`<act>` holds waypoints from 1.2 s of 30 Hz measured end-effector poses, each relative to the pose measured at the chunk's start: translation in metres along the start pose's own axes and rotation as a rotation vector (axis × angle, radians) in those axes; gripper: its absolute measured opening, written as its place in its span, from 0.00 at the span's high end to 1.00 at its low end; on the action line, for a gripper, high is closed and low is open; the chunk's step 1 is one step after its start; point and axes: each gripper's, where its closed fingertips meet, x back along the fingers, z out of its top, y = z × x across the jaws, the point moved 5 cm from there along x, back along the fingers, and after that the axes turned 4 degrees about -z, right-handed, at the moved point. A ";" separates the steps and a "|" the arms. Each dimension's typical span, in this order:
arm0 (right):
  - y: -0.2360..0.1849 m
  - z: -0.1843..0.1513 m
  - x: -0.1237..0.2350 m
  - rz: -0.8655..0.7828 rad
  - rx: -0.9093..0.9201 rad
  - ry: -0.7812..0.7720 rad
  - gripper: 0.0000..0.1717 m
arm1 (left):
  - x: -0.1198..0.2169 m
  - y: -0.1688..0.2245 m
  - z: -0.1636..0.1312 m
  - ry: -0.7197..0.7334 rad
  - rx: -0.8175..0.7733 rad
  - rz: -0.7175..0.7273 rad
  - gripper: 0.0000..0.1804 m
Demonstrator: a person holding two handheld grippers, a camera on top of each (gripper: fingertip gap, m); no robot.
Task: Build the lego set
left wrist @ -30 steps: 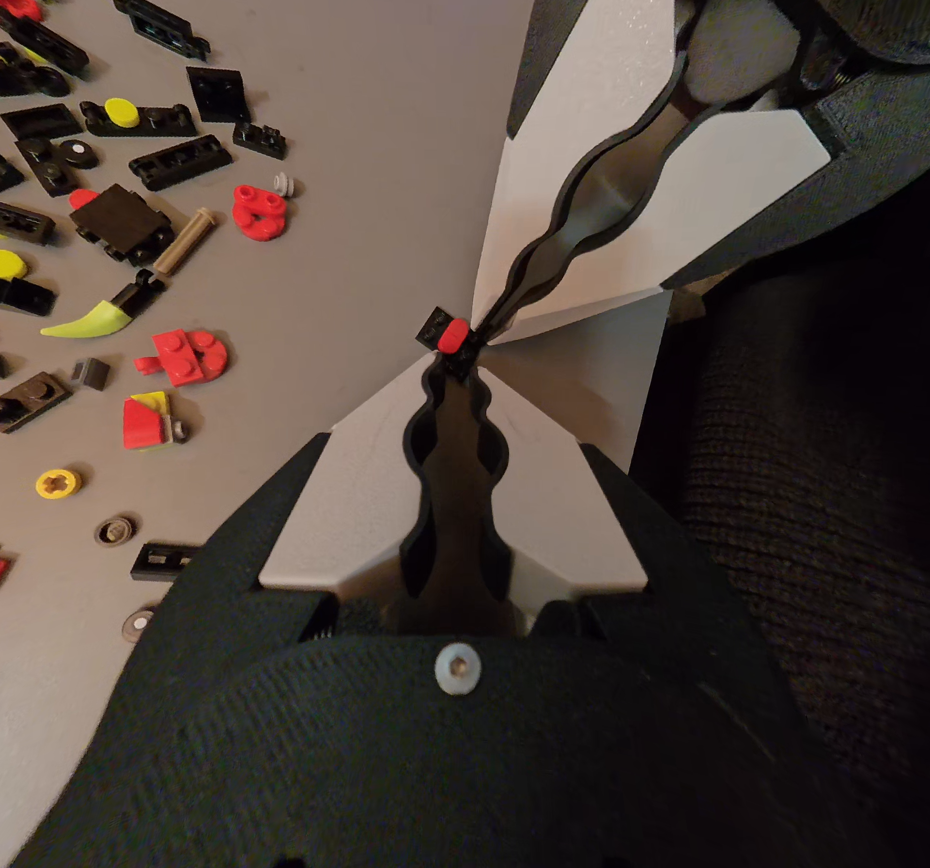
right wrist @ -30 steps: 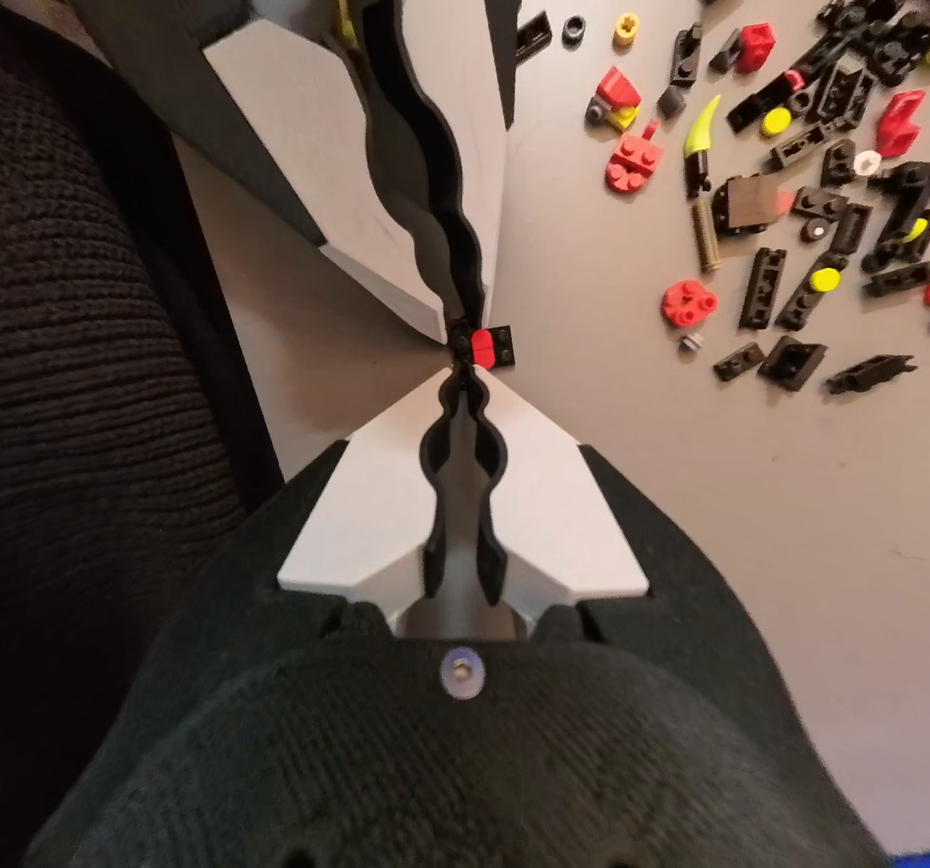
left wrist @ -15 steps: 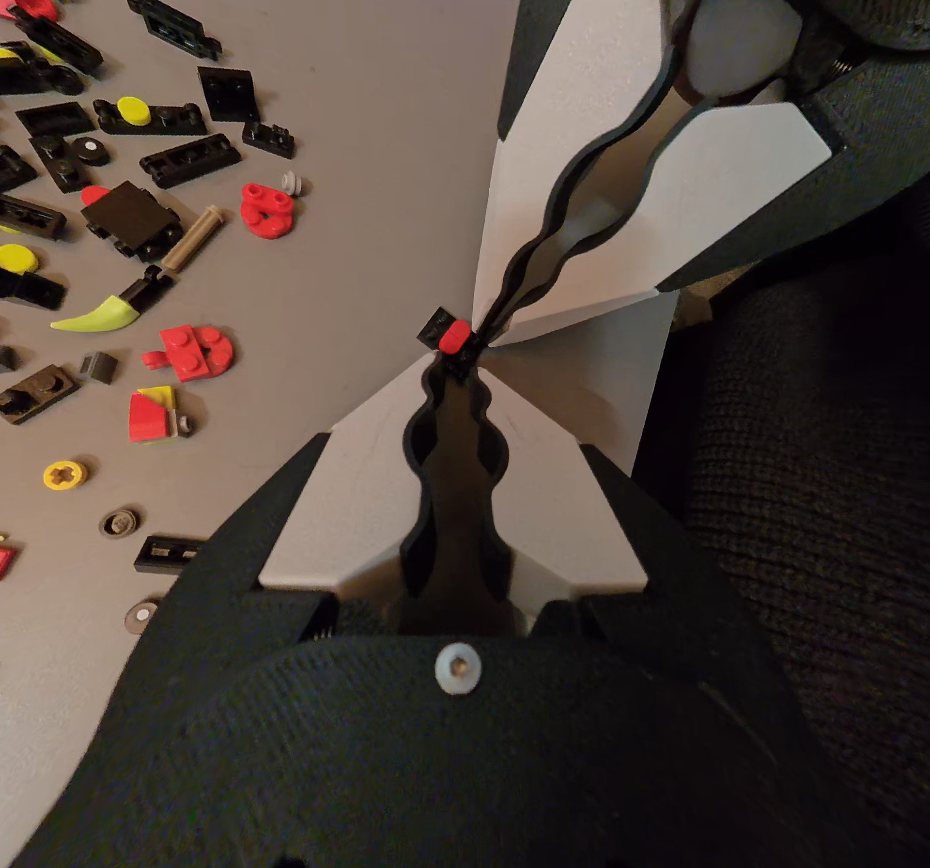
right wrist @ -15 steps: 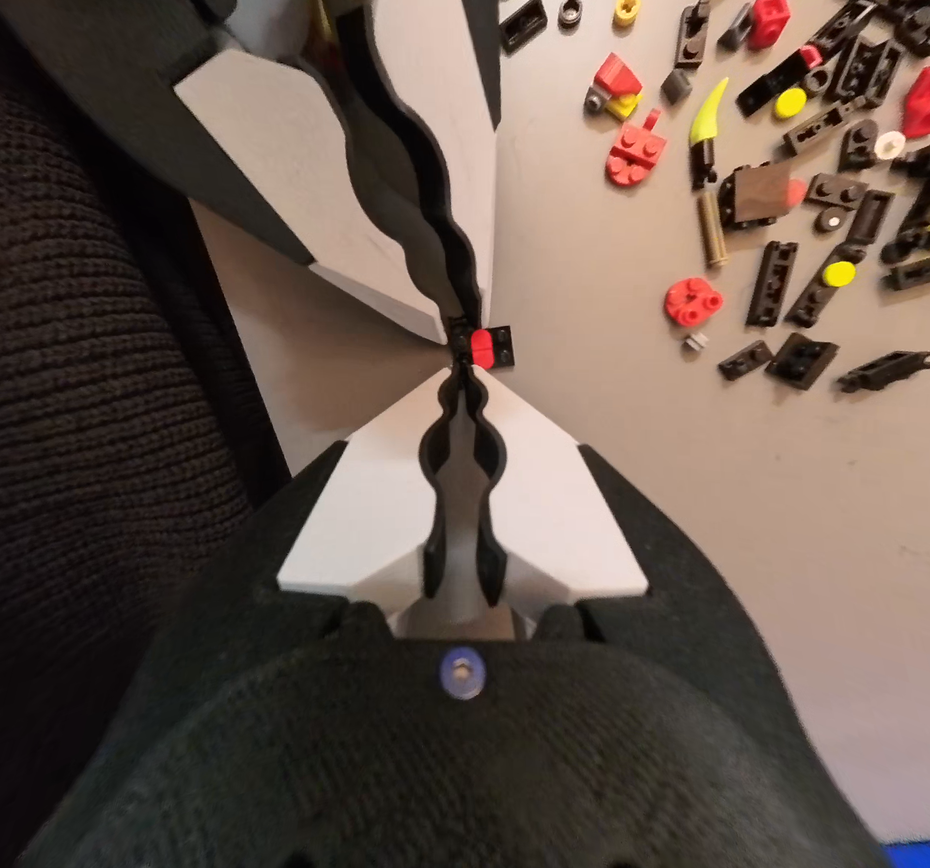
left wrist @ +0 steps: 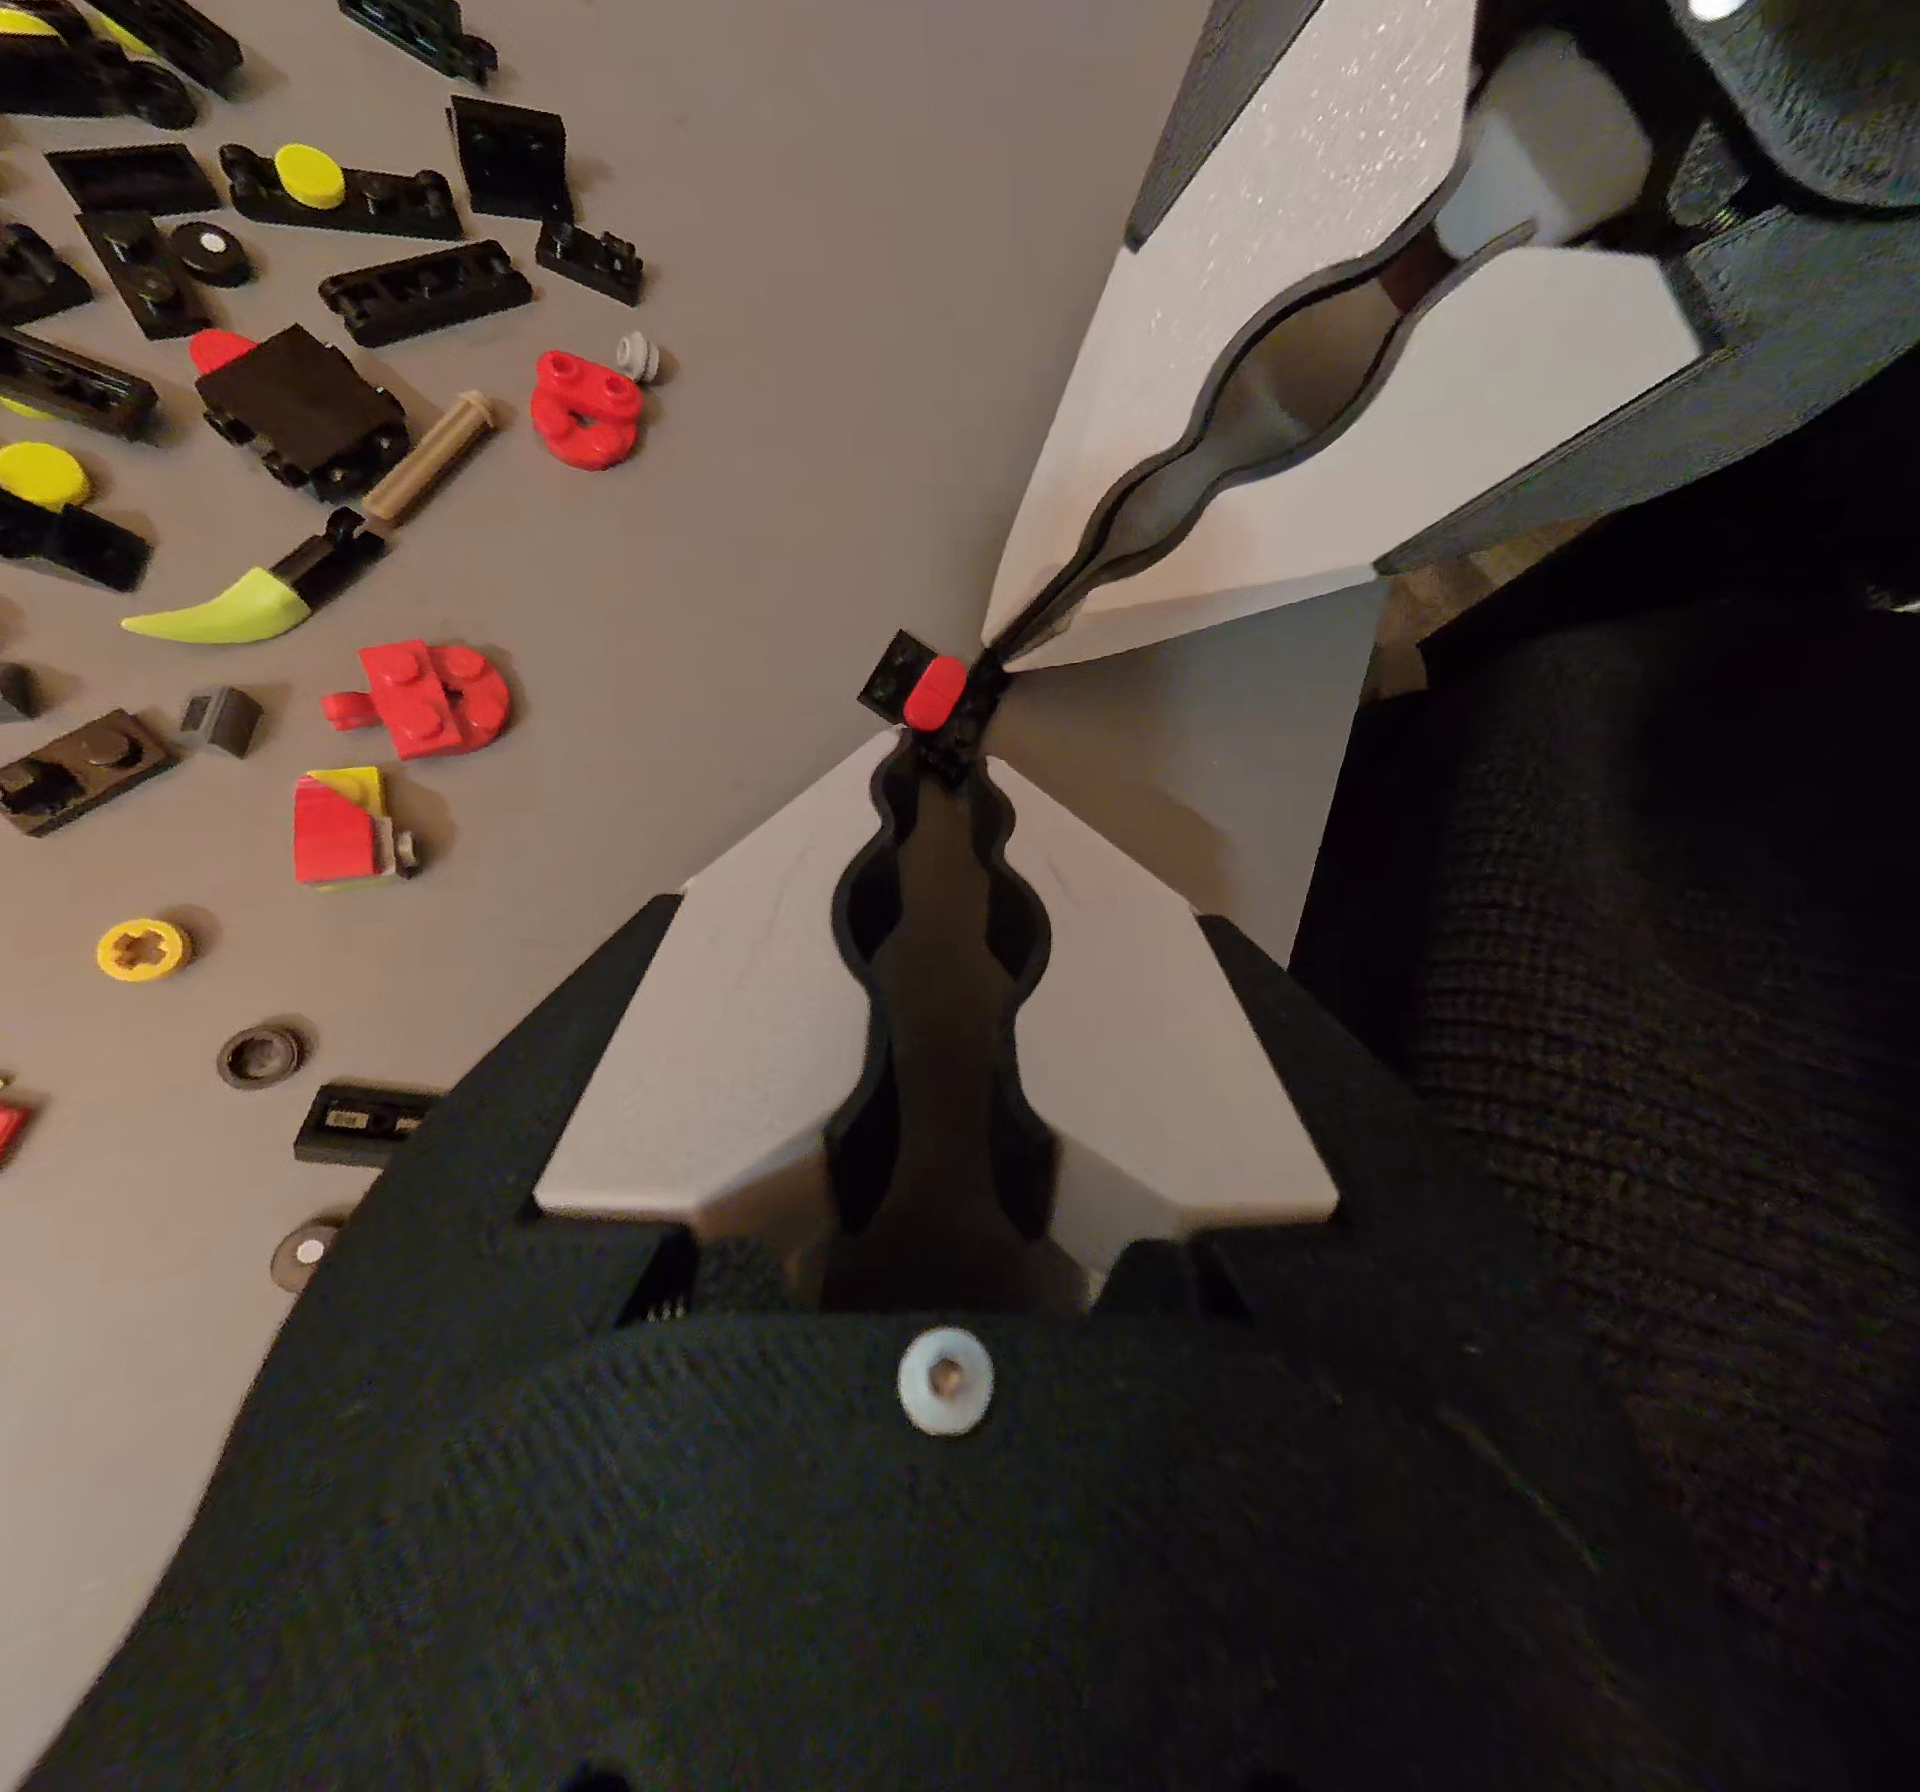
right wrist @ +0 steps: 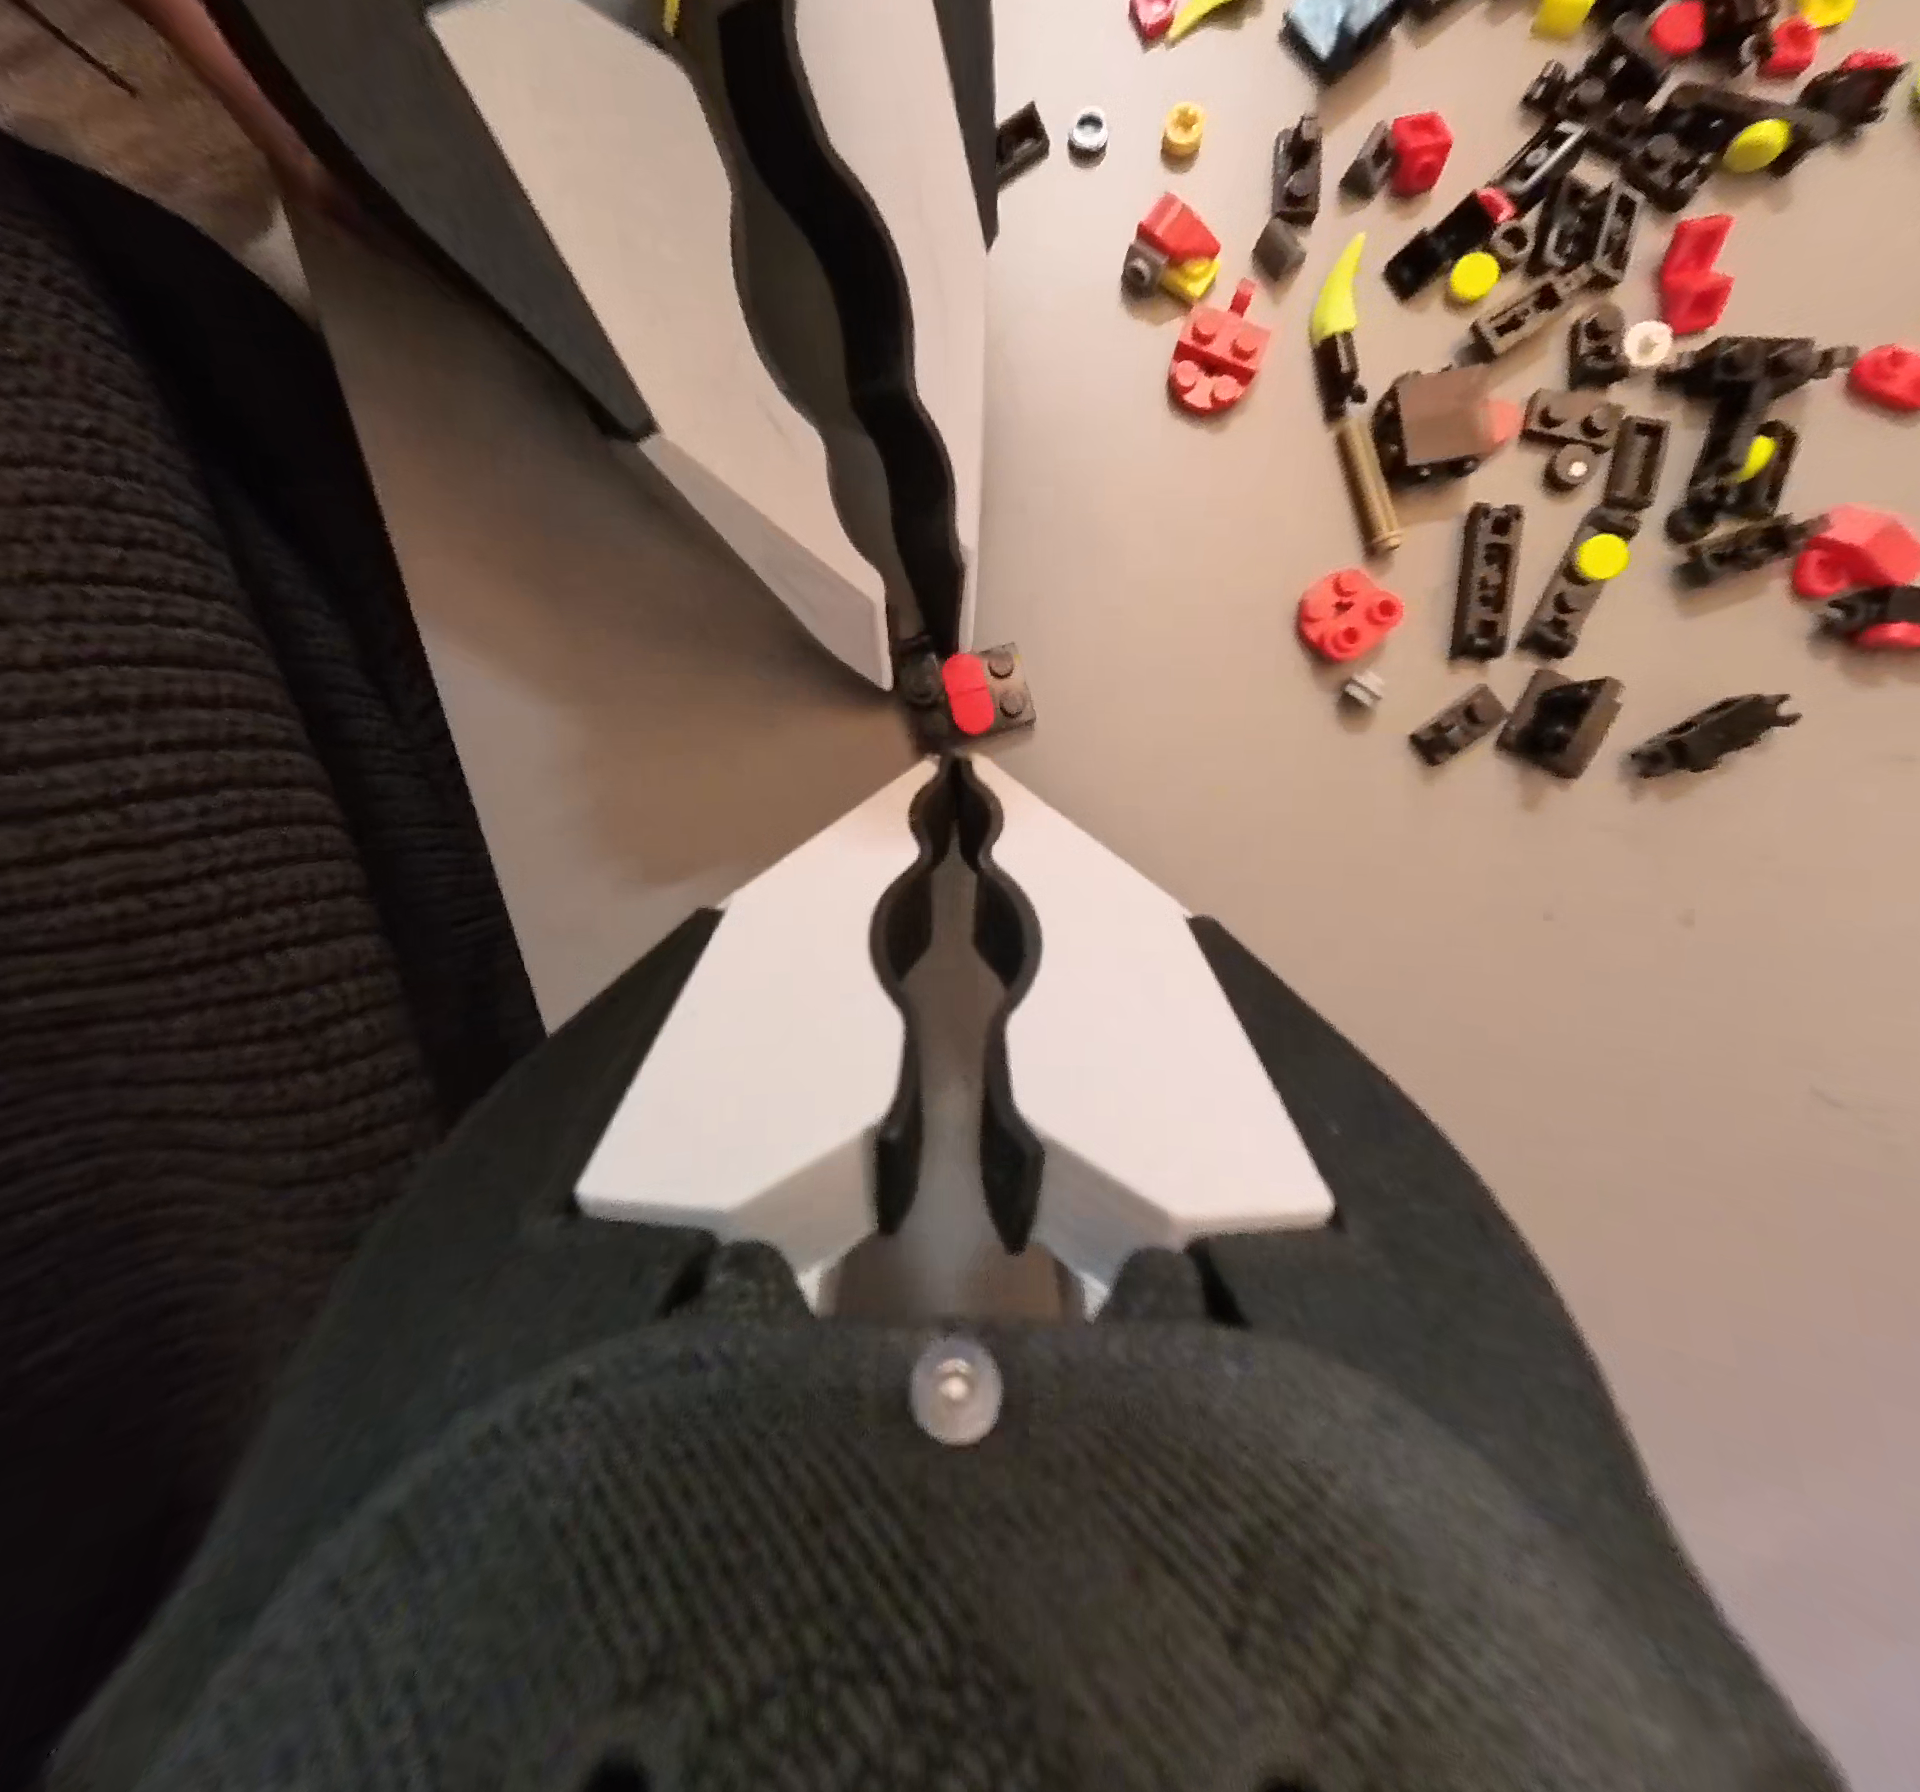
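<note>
Left wrist view: the left tongs (left wrist: pixel 940 763) pinch a black plate (left wrist: pixel 891 680) carrying a red tile (left wrist: pixel 933 693), the right tongs (left wrist: pixel 992 667), closed, touch the plate's edge, and loose bricks (left wrist: pixel 416 288) litter the worktop (left wrist: pixel 831 184) to the plate's left.

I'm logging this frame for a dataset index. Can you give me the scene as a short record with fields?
surface: grey table
held item: small black plate assembly with a red rounded tile on top, above the table
left gripper: closed on the assembly's near end
right gripper: fingers closed, tips at the assembly's edge
loose parts: black, red and yellow bricks scattered on the table
nearby: red round plate, lime claw piece
</note>
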 end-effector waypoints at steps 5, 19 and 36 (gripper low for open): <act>-0.001 -0.002 0.004 -0.007 0.013 0.010 1.00 | 0.000 0.000 0.000 0.002 0.007 -0.007 0.96; -0.002 -0.002 -0.003 0.007 0.086 -0.014 0.96 | 0.000 0.001 -0.001 -0.006 -0.005 -0.013 0.96; -0.007 0.007 -0.003 -0.012 0.148 -0.008 0.96 | -0.001 0.001 -0.001 -0.007 -0.004 -0.015 0.96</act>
